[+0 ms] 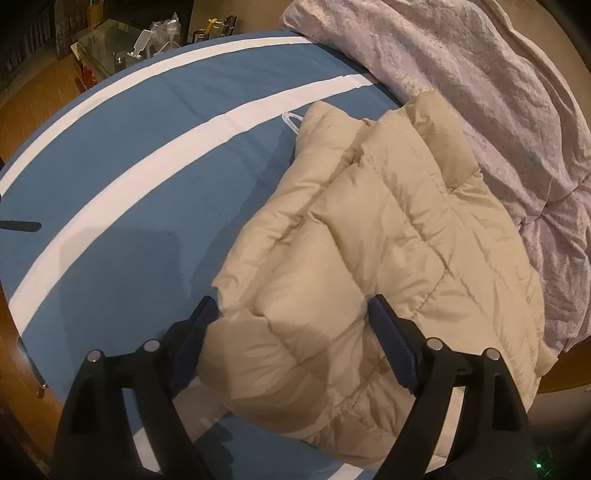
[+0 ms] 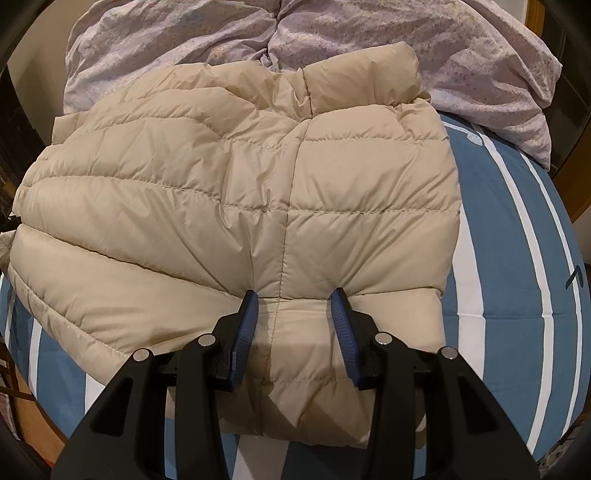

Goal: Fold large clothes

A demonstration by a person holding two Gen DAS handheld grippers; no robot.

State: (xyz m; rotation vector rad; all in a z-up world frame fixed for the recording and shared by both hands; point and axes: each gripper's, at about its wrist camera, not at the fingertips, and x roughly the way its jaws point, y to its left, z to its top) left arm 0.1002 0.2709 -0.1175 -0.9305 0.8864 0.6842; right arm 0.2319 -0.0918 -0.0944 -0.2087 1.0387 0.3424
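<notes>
A beige quilted puffer jacket lies folded on a blue bed sheet with white stripes. It also fills the right wrist view. My left gripper is open, its fingers straddling the jacket's near corner and pressing into the padding. My right gripper is open too, its blue-padded fingers set on either side of the jacket's centre seam at its near edge, dimpling the fabric.
A crumpled lilac duvet is piled behind the jacket, also in the right wrist view. A glass-topped table with small items stands beyond the bed's far side. Wooden floor borders the bed.
</notes>
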